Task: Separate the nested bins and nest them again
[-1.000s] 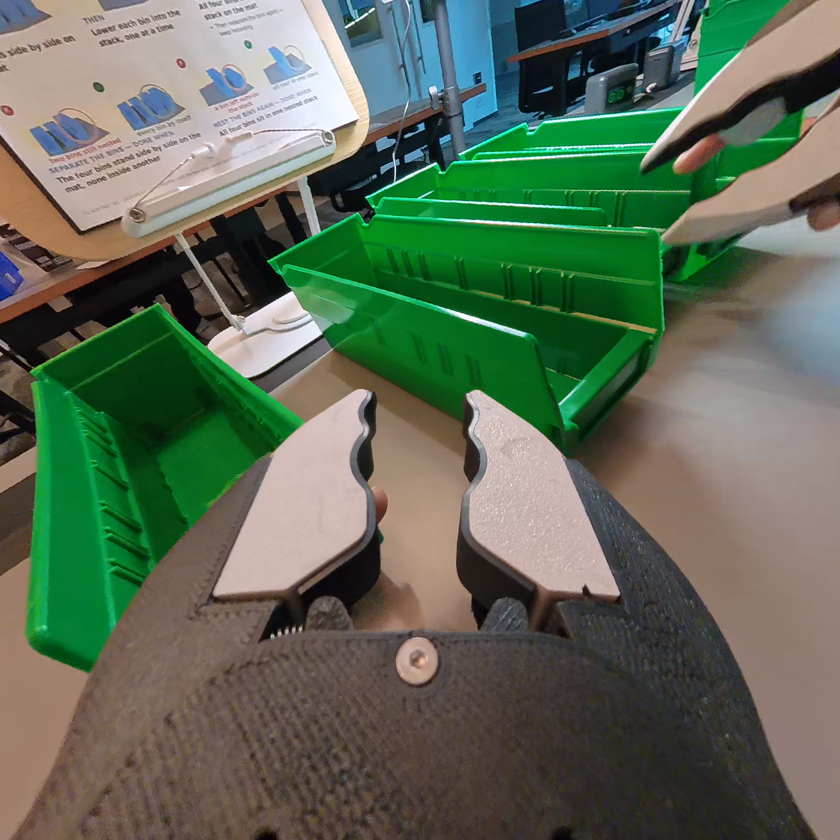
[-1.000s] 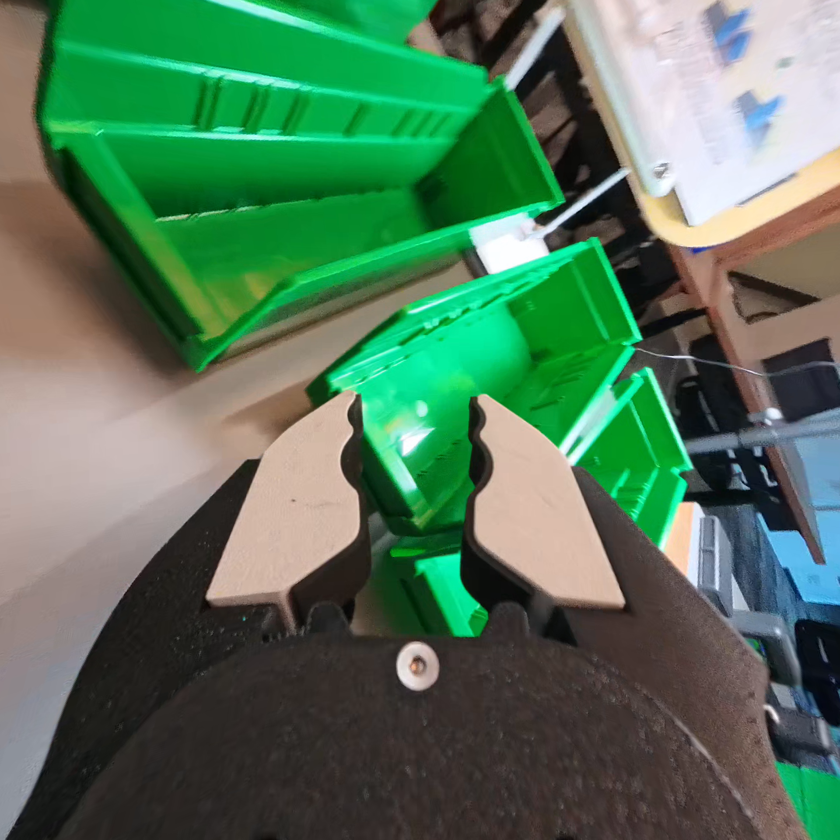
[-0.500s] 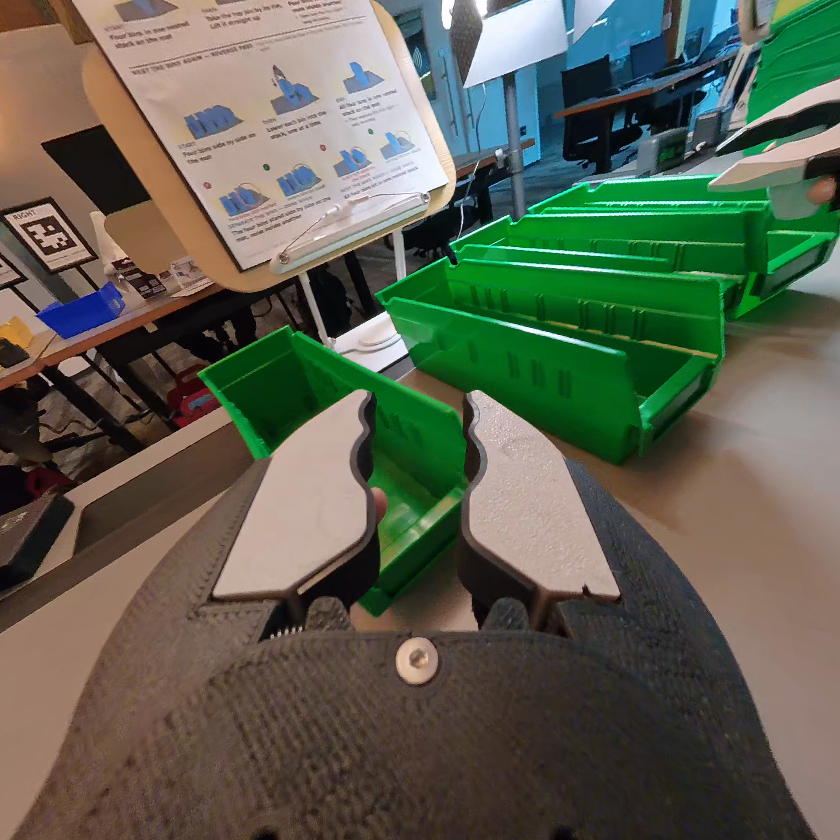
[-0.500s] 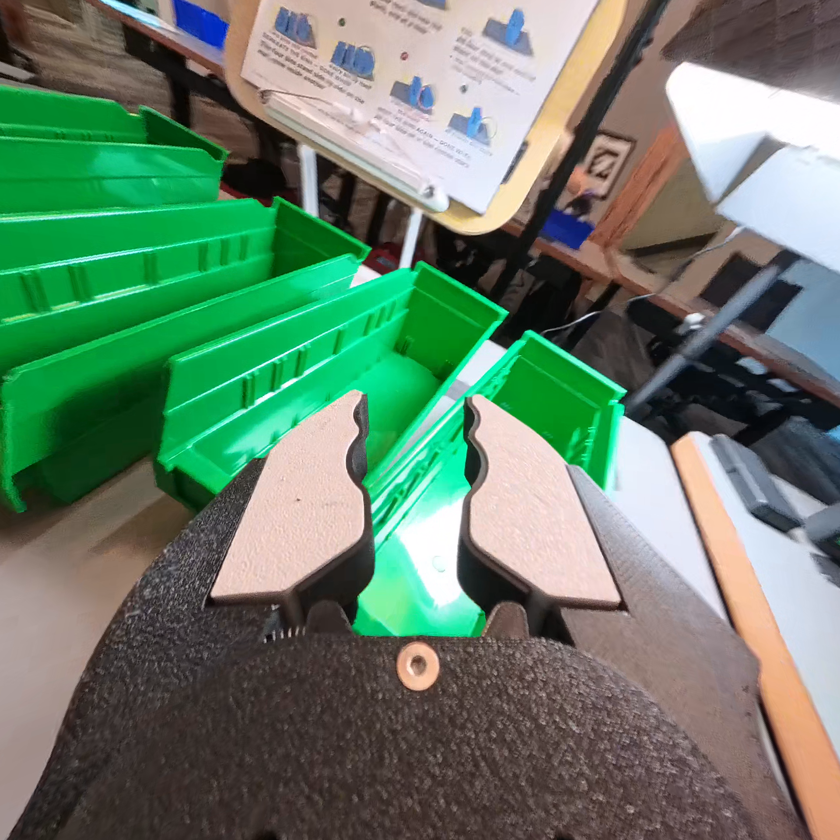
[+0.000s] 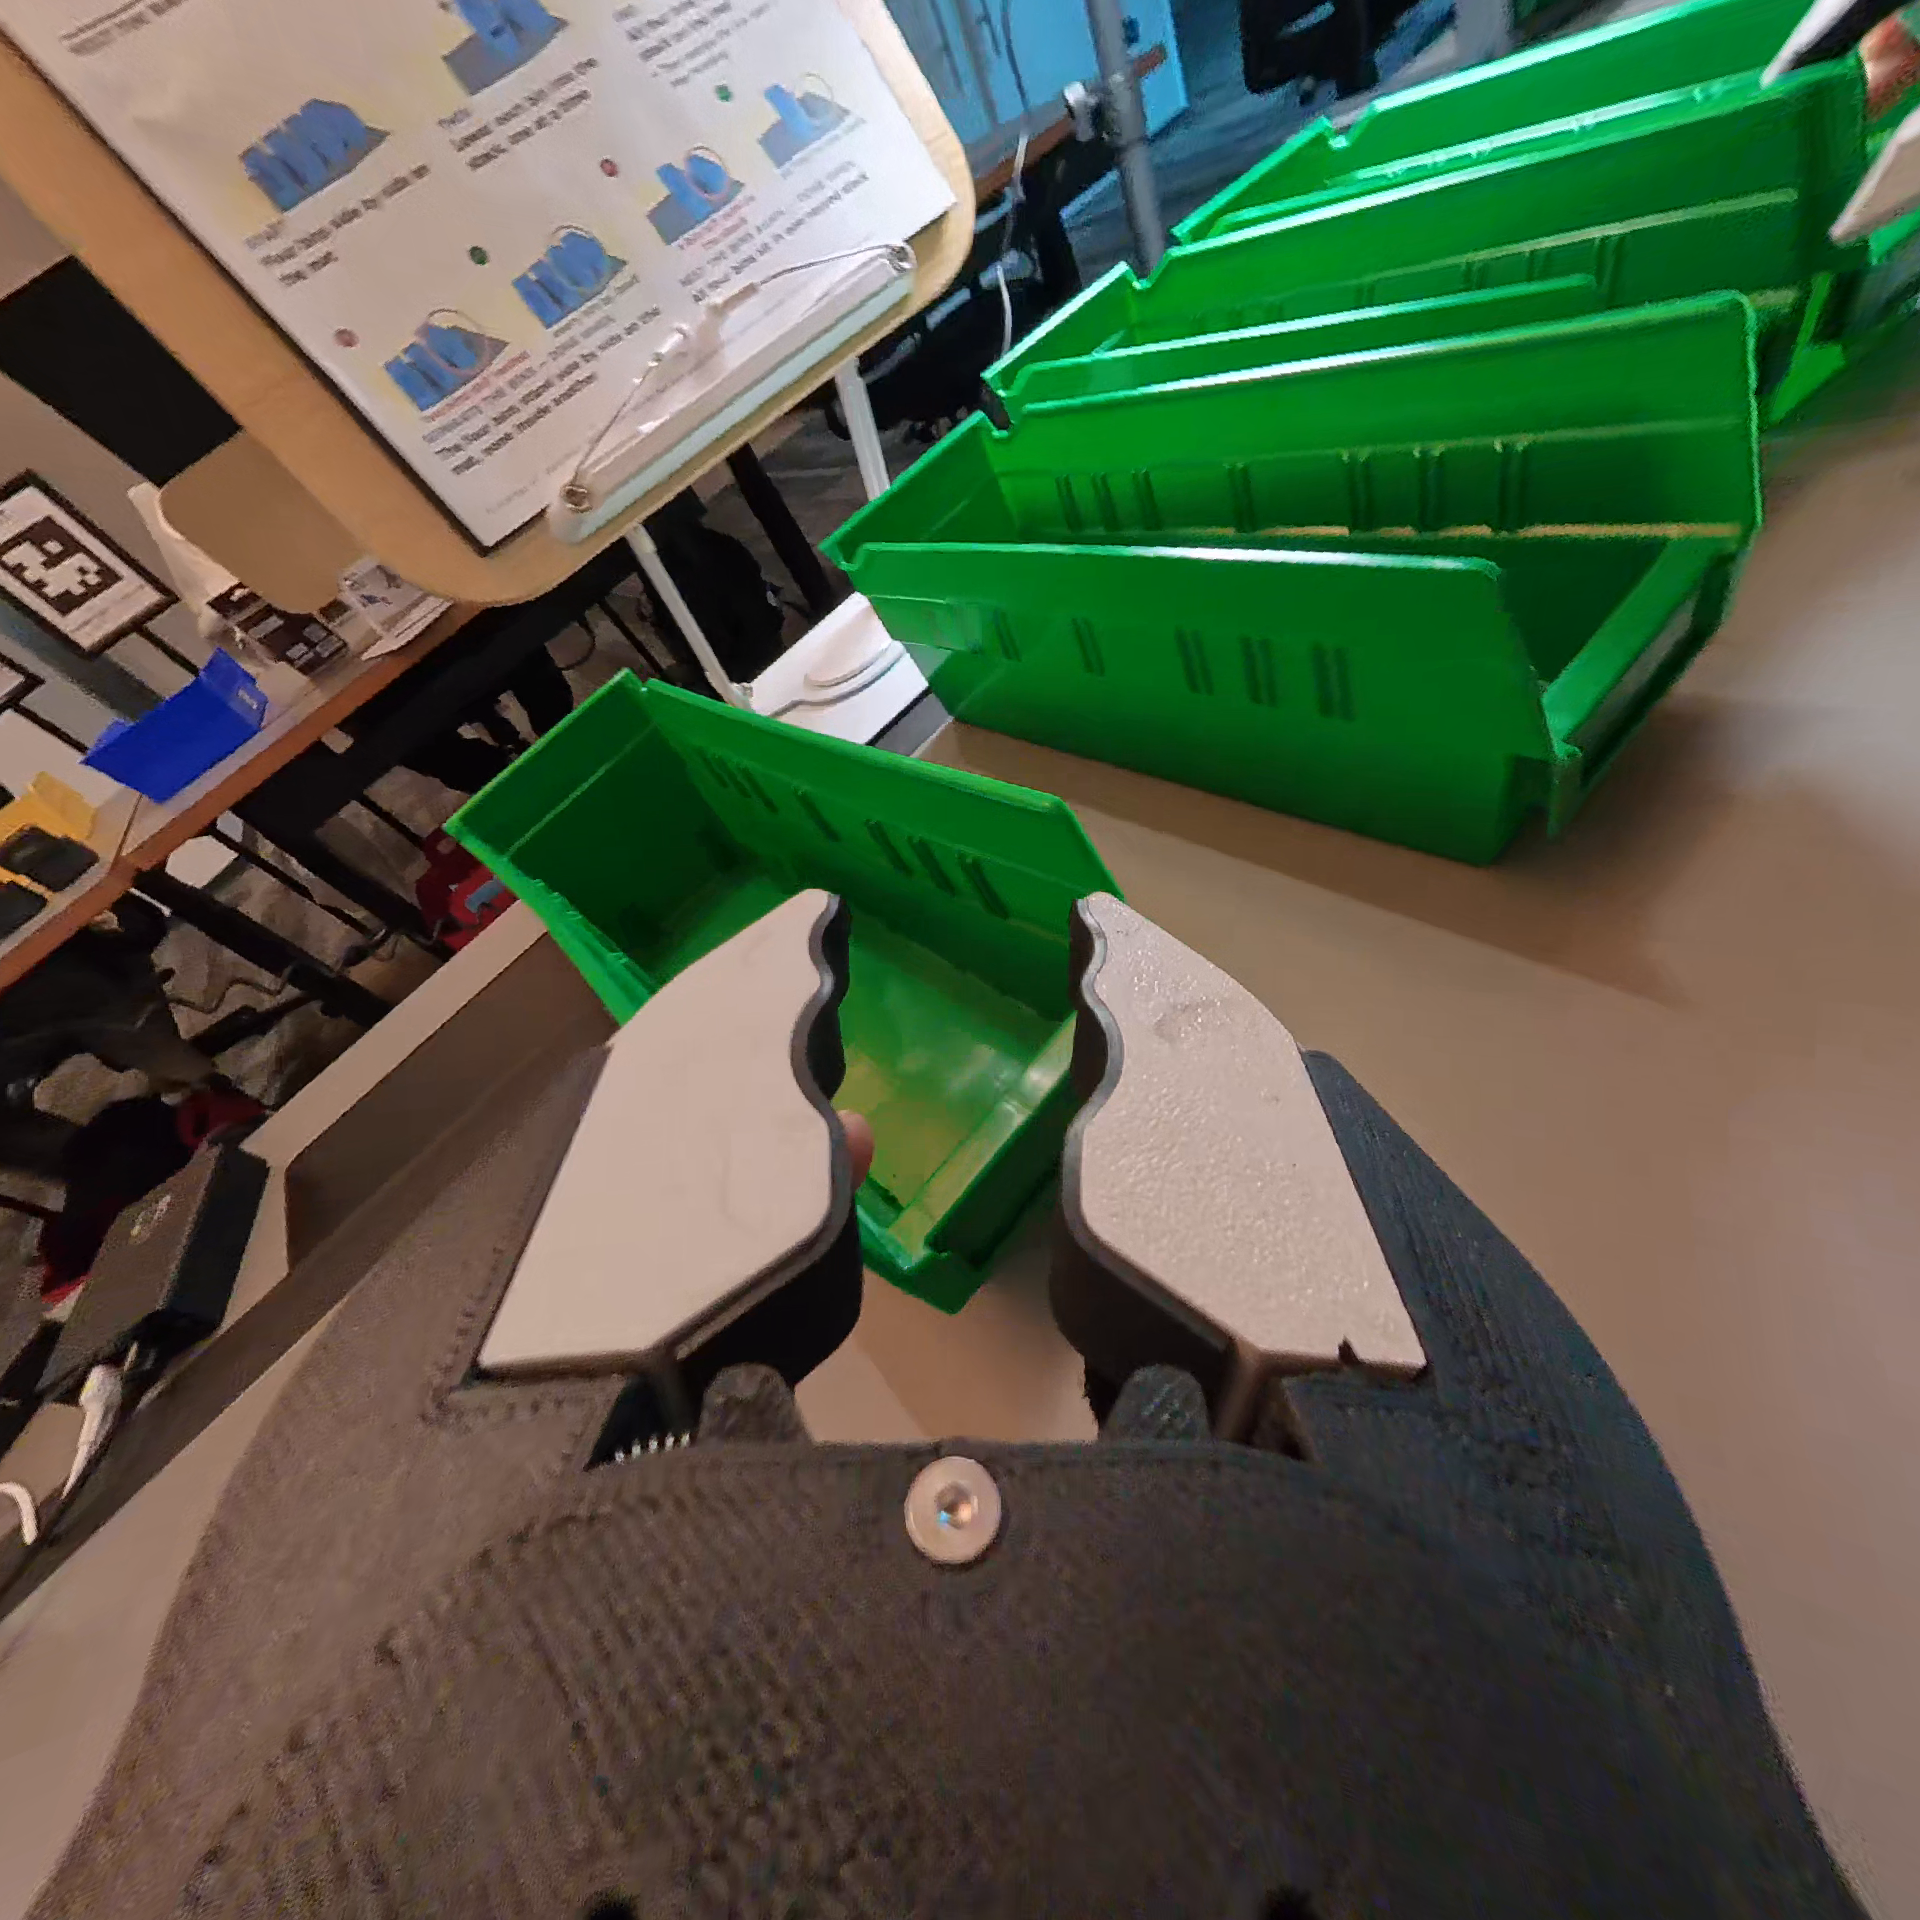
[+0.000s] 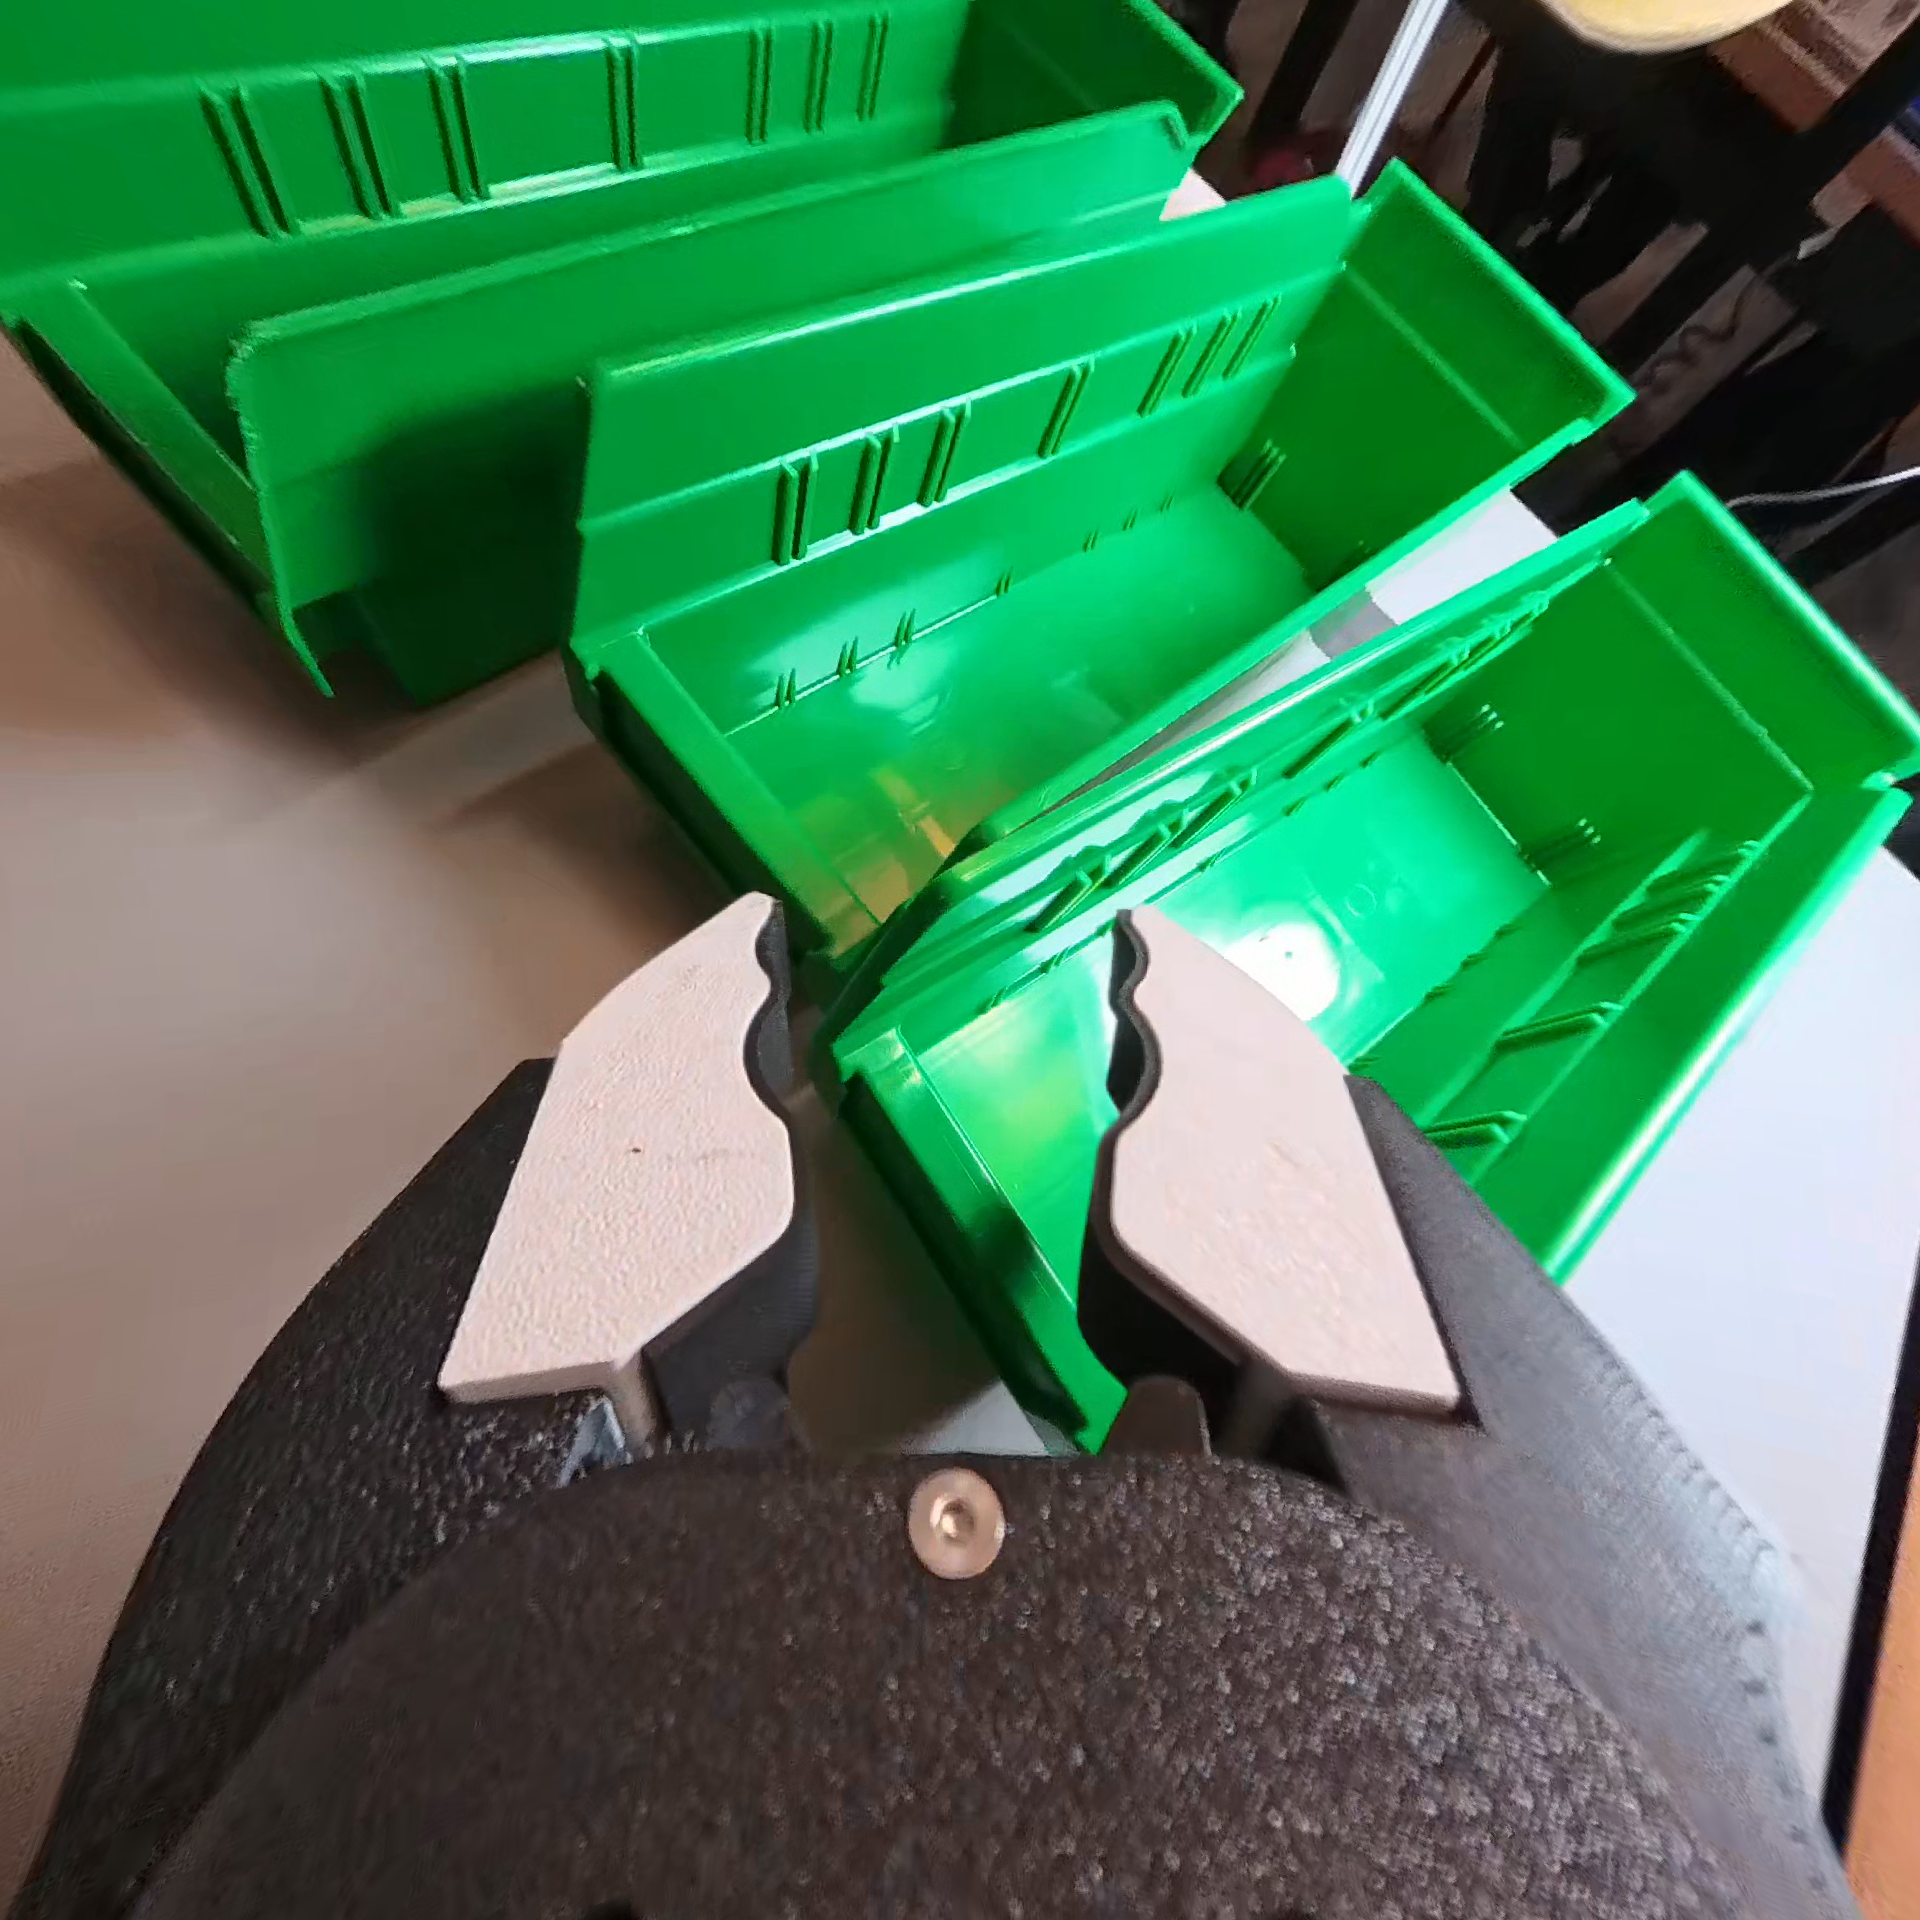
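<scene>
Several green plastic bins lie on the tan mat. In the left wrist view a lone bin sits tilted near the mat's left edge. Its front end shows between the fingers of my open left gripper. A second bin stands to its right, with more bins behind. In the right wrist view my right gripper is open, and the front corner of the nearest bin shows between its fingers. I cannot tell if they touch it. Another bin and larger stacked ones lie to the left.
An instruction board on a white stand rises behind the bins at the table's far edge. The table edge drops off on the left, with desks and clutter beyond. The other gripper shows at the top right of the left wrist view. There is about 35 cm between the tips of the two grippers.
Both views have swung. The lone bin now shows between the left fingers. The right view has tipped down and closer onto the nearest bin's front corner. Both grippers stayed open.
</scene>
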Demonstrator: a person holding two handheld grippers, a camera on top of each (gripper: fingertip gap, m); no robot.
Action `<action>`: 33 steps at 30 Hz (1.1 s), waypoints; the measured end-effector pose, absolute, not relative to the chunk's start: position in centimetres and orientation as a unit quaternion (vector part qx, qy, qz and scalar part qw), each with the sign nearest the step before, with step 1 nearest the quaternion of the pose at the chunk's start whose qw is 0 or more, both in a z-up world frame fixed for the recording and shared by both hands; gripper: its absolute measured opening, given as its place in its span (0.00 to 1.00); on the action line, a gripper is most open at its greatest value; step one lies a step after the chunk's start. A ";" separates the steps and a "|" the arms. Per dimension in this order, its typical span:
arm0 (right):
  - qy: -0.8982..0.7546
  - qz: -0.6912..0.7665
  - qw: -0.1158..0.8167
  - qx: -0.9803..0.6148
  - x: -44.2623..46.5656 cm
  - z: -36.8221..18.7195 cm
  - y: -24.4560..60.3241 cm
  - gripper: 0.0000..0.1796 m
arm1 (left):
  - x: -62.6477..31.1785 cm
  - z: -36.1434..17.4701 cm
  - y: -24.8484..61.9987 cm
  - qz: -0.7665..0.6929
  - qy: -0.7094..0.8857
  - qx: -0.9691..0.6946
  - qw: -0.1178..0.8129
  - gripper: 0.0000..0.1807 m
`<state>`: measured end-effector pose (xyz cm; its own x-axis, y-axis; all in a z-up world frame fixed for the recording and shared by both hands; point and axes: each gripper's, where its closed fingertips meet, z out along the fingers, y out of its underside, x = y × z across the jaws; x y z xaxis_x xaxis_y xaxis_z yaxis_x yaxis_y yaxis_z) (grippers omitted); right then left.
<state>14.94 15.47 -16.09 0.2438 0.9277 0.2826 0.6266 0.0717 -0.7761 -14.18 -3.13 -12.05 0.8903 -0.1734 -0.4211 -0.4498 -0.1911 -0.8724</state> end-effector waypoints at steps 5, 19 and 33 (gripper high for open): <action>-0.582 0.118 0.456 -0.663 14.1 -17.4 16.7 0.25 | -13.0 -14.5 -2.5 0.123 0.240 -0.779 0.566 0.26; -0.535 0.181 0.515 -0.644 12.7 -14.3 15.9 0.27 | -13.6 -18.5 -0.5 0.201 0.323 -0.789 0.482 0.31; -0.537 0.166 0.552 -0.616 12.0 -13.5 15.7 0.26 | -15.4 -21.2 1.1 0.288 0.376 -0.791 0.388 0.22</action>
